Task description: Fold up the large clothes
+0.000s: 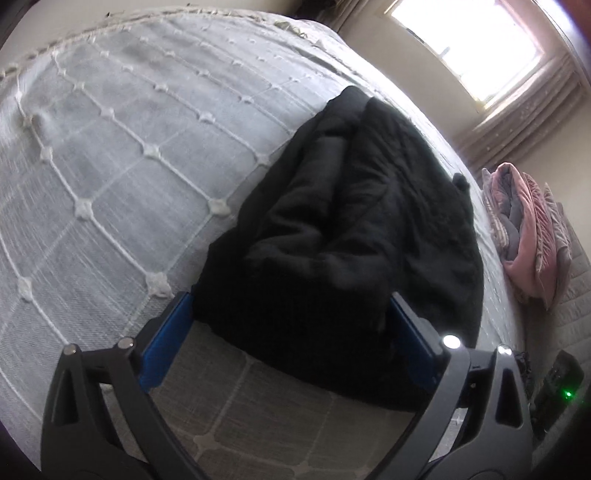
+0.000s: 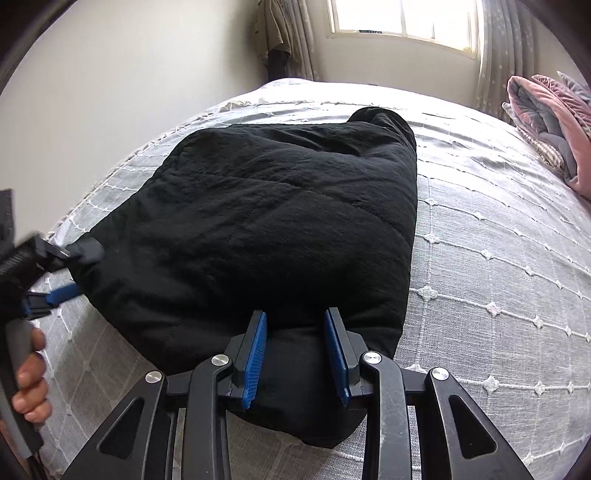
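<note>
A bulky black padded jacket (image 2: 266, 221) lies folded on the grey quilted bedspread (image 2: 498, 258). It also shows in the left wrist view (image 1: 351, 229). My right gripper (image 2: 298, 317) is shut on a thick fold at the jacket's near edge, the fabric bulging between its blue pads (image 2: 255, 354). My left gripper (image 1: 291, 299) is wide open, its blue pads (image 1: 166, 339) standing on either side of the jacket's near end. It also appears in the right wrist view (image 2: 79, 266) at the jacket's left corner, held by a hand.
A pile of pink and grey bedding (image 2: 550, 125) lies at the bed's right side; it also shows in the left wrist view (image 1: 524, 229). A window (image 2: 402, 18) with curtains is behind the bed. A dark device with a green light (image 1: 561, 391) sits beside the bed.
</note>
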The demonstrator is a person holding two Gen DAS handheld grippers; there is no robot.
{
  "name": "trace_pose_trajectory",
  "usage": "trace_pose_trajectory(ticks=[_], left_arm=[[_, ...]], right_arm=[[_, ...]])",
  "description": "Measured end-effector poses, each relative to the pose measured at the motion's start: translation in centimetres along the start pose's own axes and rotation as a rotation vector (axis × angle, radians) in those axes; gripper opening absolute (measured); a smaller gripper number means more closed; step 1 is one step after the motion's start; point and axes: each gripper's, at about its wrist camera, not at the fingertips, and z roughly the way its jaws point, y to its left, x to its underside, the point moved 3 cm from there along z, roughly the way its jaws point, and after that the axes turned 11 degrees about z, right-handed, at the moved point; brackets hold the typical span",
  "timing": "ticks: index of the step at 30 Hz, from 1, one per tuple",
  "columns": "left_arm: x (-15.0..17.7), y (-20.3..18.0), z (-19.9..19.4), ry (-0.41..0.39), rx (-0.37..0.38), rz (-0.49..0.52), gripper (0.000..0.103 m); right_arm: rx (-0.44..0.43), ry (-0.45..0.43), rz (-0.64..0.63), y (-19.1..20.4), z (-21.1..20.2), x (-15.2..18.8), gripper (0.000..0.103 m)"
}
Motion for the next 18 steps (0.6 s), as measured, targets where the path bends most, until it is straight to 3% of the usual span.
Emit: trace_pose_trajectory(ticks=[6, 14, 16, 18], left_arm=[[0.2, 1.0, 0.9, -0.002, 0.056, -0.013, 0.103], [0.1, 0.7, 1.1, 0.003, 0.057, -0.001, 0.103], [0.0, 0.8, 1.1, 0.009, 0.068, -0.007, 0.103], [-0.1, 1.0, 1.3, 0.022, 0.088, -0.019, 0.103]], right_arm=[[-0.012, 0.001, 0.004, -0.2, -0.1, -0.1, 0.033], [-0.027, -0.023, 0.015, -0.2, -0.6, -0.1, 0.036], [-0.036, -0.025, 0.02, -0.2, -0.8, -0.1, 0.04], [-0.055, -0.027, 0.02, -0.1, -0.9, -0.1, 0.06]])
